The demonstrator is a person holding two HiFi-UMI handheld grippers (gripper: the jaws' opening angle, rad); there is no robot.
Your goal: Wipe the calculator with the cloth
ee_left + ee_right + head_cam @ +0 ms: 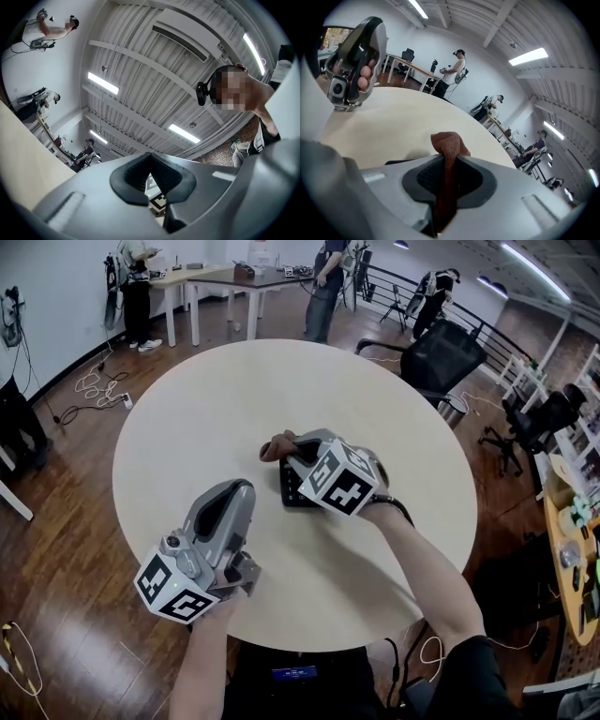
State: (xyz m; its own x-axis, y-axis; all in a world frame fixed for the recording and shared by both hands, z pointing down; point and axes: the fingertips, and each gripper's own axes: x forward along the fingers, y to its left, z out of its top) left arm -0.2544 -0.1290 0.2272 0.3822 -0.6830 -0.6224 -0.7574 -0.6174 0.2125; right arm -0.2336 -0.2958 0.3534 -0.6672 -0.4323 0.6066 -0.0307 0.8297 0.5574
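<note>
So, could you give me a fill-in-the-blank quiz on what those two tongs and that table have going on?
The right tongs are shut on a reddish-brown ____.
Under them, on the table, lies a dark ____.
The left tongs are shut and hold ____.
The table is ____ in shape.
Missing words: cloth; calculator; nothing; round.

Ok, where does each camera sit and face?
Head view: on the person's head, looking steeply down at the table; forearms, left gripper, right gripper show.
Left gripper view: on that gripper, tilted up at the ceiling; its shut jaws show.
Right gripper view: on that gripper, facing across the table; its jaws grip the cloth.
Shared: head and right gripper views show table, cloth, left gripper.
</note>
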